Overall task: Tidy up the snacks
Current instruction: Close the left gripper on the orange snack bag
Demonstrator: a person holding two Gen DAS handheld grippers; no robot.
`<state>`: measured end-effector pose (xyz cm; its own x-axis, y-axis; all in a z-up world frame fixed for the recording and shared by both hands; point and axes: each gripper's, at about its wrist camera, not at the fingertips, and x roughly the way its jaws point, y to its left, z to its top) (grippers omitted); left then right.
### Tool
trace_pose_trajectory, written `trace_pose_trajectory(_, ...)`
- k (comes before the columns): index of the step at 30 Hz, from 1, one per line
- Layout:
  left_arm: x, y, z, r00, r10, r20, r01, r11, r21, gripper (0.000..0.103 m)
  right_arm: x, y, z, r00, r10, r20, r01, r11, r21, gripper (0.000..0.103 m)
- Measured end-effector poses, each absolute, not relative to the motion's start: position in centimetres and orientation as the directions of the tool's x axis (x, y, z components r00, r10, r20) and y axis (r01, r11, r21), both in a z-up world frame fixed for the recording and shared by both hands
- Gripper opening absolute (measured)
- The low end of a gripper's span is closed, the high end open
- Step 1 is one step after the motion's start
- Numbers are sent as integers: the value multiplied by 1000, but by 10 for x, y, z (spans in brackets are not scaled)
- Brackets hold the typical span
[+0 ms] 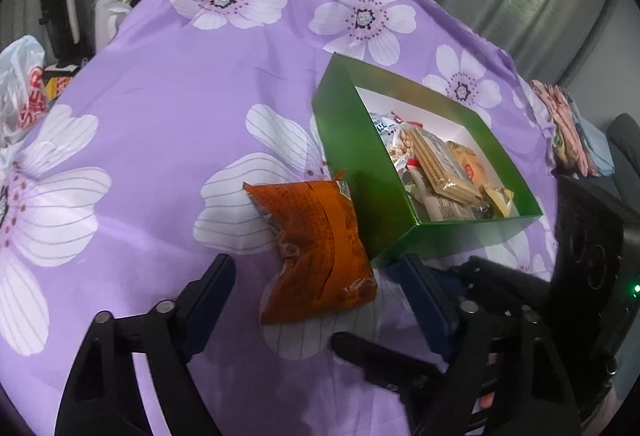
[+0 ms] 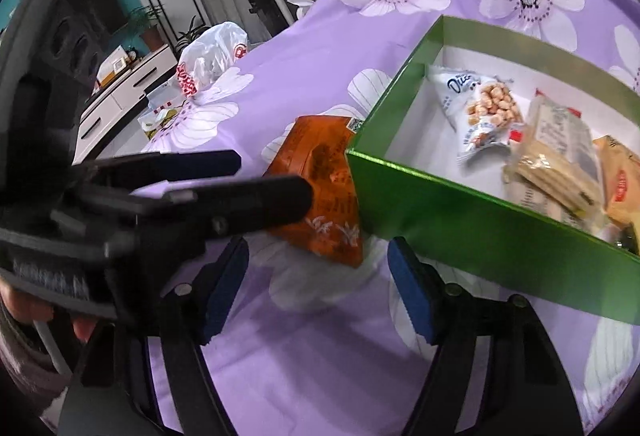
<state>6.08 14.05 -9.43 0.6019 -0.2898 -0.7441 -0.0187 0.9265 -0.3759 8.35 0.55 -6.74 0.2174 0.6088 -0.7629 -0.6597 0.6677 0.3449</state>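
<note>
One orange snack packet [image 1: 316, 248] left outside, flat on the purple floral cloth [image 1: 160, 140], touching the near corner of the green box [image 1: 360, 172]. Inside the box: several snacks [image 2: 492, 116]. Left gripper [image 1: 320, 300] spread wide astride the packet, empty; right gripper [image 2: 316, 276] likewise released, just short of the box. Best pinched across the packet's puffy middle, lifted clear of the box wall, then lowered inside.

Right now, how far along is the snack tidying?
Mostly done: several snacks already lie in the green box. One orange packet is left on the purple cloth, beside the box. Nothing is in hand: the left gripper and right gripper are open, near that packet.
</note>
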Motion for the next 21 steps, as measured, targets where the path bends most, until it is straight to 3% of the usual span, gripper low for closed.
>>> trace_pose_trajectory(2,65,141,-97,595,-293,-749,-16,927,-376,70,88,10,-73,186,627,-756,-640,662,391,72)
trace_pose_trajectory(4,68,141,-99,588,-297,-752,-13,926,-376,54,88,15,-78,169,628,-759,-633,660,405,72)
trace_pose_trajectory(7,71,144,-102,579,-326,-747,-13,913,-409,46,87,21,-80,172,632,-756,-641,655,401,72)
trace_pose_trajectory(10,72,145,-100,580,-339,-741,-9,907,-422,36,90,23,-78,154,650,-744,-632,644,432,61)
trace_pose_trajectory(12,70,147,-100,581,-342,-739,-10,905,-426,35,93,24,-79,163,635,-755,-630,656,415,42)
trace_pose_trajectory(15,67,149,-102,577,-352,-737,-19,896,-443,35,94,20,-80,147,650,-746,-630,643,435,33)
trace_pose_trajectory(21,48,148,-91,603,-327,-728,-28,903,-429,34,76,24,-71,158,658,-736,-684,611,399,26)
